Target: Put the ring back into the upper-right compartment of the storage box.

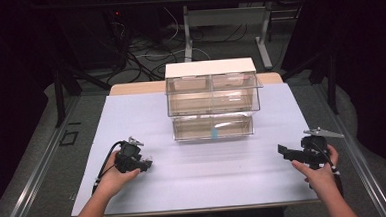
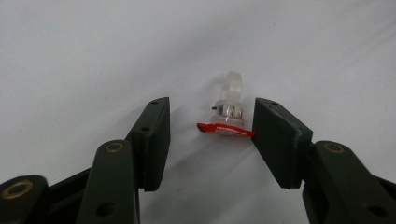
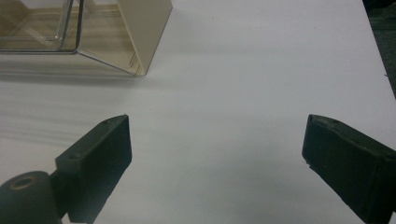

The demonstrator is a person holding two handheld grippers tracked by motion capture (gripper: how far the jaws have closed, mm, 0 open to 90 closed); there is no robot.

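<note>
A small clear plastic piece with a red base lies on the white sheet between the jaws of my left gripper. The right pad touches the tip of the red base, while the left pad stands clear of it, so nothing is clamped. In the high view my left gripper rests low at the sheet's front left, in a hand. My right gripper is held at the front right, pointing left. Its jaws are spread wide over bare sheet with nothing between them.
A clear-fronted drawer cabinet with a cream body stands at the back middle of the white sheet. Its lowest drawer sticks out forward and holds a small blue item. The cabinet's lower corner lies ahead of my right gripper.
</note>
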